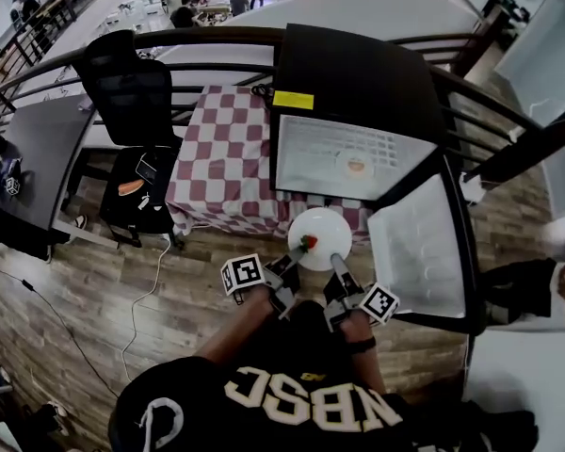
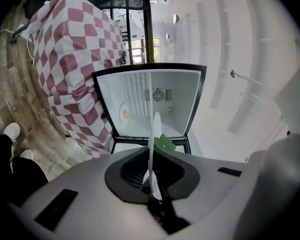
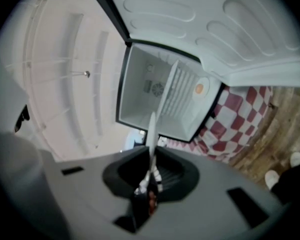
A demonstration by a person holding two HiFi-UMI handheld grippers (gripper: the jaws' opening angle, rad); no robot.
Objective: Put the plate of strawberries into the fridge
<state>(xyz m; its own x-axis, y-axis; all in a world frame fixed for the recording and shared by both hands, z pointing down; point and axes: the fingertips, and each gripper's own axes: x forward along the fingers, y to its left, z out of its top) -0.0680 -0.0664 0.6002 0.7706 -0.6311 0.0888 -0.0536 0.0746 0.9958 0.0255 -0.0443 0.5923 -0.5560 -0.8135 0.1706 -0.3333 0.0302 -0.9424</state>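
Both hand-held grippers, left [image 1: 295,255] and right [image 1: 335,261], are nearly closed, each pinching the near rim of a white plate [image 1: 324,240]. The plate is held in the air off the near edge of the tabletop [image 1: 224,149], just short of the open fridge [image 1: 358,78]. One strawberry [image 1: 308,243], leaf up, sits loose on the plate's left side, the only fruit I can make out. The fridge, its door [image 1: 419,243] swung wide to the right, holds a small pale dish [image 1: 356,166] with something orange on it, and otherwise looks bare. With only the thin rim gripped, the far side could dip and send the berry rolling off. An uneven push might slip the plate from one grip, catch the fridge's lower lip, or nudge the dish inside.
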